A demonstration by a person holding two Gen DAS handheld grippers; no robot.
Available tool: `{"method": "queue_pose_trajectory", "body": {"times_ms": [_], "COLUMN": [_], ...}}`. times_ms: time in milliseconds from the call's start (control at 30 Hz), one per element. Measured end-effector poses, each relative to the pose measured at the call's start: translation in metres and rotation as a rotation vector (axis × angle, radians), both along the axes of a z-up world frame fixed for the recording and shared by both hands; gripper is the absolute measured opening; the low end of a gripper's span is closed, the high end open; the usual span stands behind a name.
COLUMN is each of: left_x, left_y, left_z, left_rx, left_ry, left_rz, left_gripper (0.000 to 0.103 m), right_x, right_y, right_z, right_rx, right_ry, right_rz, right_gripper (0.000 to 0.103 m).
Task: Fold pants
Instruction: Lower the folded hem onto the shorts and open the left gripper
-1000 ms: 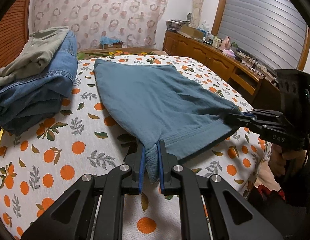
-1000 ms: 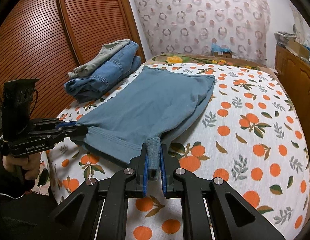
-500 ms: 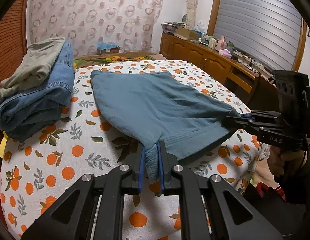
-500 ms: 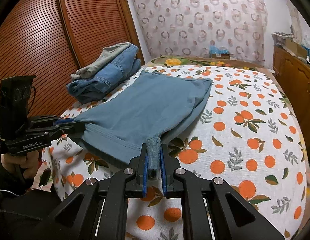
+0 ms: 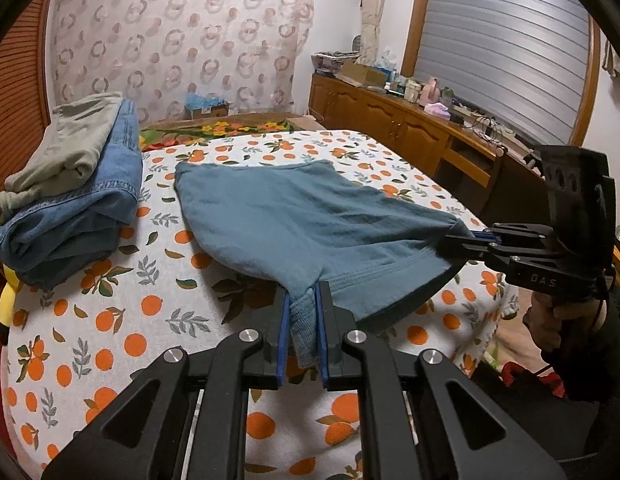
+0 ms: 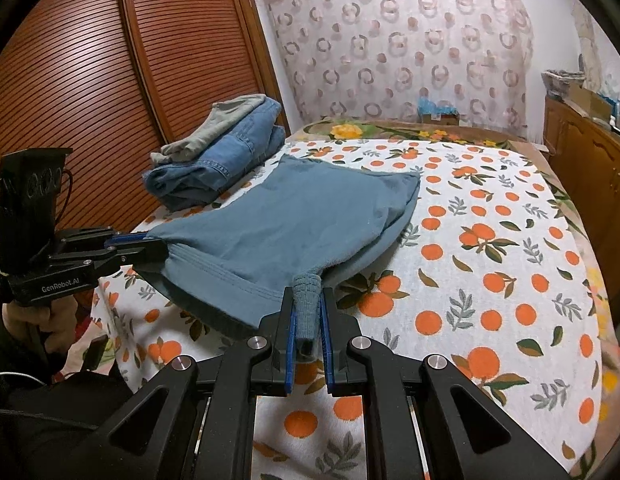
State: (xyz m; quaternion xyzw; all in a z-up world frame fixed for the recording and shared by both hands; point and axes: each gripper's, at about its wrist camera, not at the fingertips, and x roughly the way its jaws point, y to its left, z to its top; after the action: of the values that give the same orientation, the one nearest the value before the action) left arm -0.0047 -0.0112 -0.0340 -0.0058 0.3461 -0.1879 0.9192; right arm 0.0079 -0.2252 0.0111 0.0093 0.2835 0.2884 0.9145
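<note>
- On the far left of the bed lies a stack of folded clothes (image 5: 69, 200) — blue denim below, something olive on top. It is well apart from the work.
- The left gripper (image 5: 302, 322) is closed on one near corner of the teal pants (image 5: 293, 224); a small bunch of ribbed hem stands squeezed between its blue pads.
- The pants lie in the middle of the orange-printed bedsheet (image 5: 109, 320). They already look folded to a short, wide shape. The far edge rests flat on the sheet, the near hem edge is lifted and stretched between the two grippers.
- The right gripper (image 6: 308, 322) is shut on the other near corner, also on a bunch of hem.
- So the long axis of the held edge runs left to right, and the rest of the cloth lies straight ahead of both grippers — I think the next fold must carry this edge forward, both hands together.
- The cloth looks soft, thick knit, with stitched bands along the hem; it sags a little between the grips.
</note>
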Motion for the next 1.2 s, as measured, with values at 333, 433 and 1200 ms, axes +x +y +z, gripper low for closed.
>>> {"method": "queue_pose_trajectory", "body": {"times_ms": [333, 433, 1200], "left_x": [-0.011, -0.007, 0.105], "left_y": [-0.004, -0.004, 0.009], "left_z": [0.017, 0.016, 0.008], "left_rx": [-0.007, -0.009, 0.048], "left_ry": [-0.037, -0.028, -0.006], "left_rz": [-0.023, -0.020, 0.068], "left_gripper": [0.013, 0.013, 0.013], "right_x": [-0.018, -0.014, 0.116], "right_y": [-0.009, -0.012, 0.024], "right_z": [0.011, 0.010, 0.006], "right_rx": [0.017, 0.027, 0.012], "right_ry": [-0.033, -0.027, 0.015], "right_rz": [0.001, -0.001, -0.062], "right_gripper": [0.010, 0.010, 0.010]}}
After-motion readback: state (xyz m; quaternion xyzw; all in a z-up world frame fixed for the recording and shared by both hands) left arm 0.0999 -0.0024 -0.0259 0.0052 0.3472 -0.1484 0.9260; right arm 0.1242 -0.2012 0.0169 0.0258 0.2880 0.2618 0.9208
